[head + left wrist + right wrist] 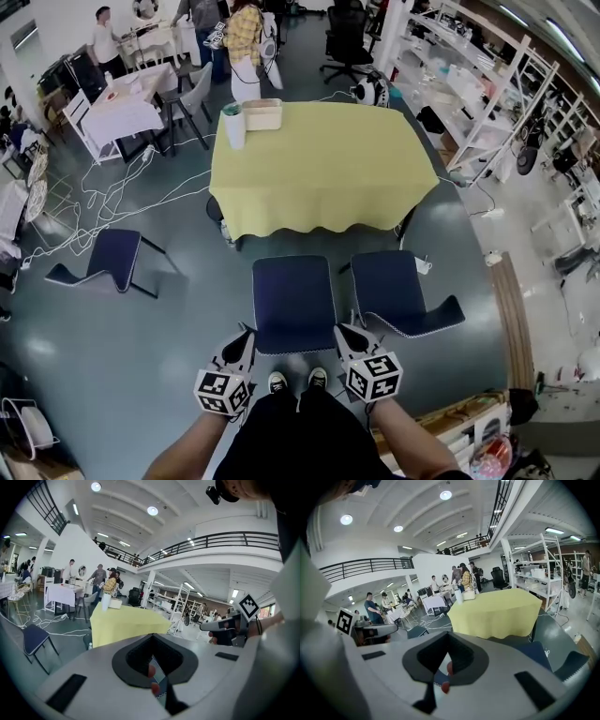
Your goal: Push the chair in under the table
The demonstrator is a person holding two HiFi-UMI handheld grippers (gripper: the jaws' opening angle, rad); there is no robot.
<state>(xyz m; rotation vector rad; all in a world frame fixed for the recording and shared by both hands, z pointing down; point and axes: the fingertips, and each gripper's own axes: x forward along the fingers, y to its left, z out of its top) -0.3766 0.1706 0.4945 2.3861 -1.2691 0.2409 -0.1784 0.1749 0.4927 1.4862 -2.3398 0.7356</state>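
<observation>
Three navy chairs: centre chair [293, 302] and right chair [398, 295] stand side by side just short of the near edge of the yellow-clothed table [323, 178], neither tucked under; third chair [108, 260] is well off to the left. Two grippers: left gripper [246, 333] and right gripper [345, 330] at the centre chair's near corners, contact unclear, both with jaws together on nothing. On the table, one white cylinder [233, 125] and one cream box [262, 114]. Only the gripper views show the mezzanine railing [211, 541]; only the head view shows the two shoes [278, 382].
</observation>
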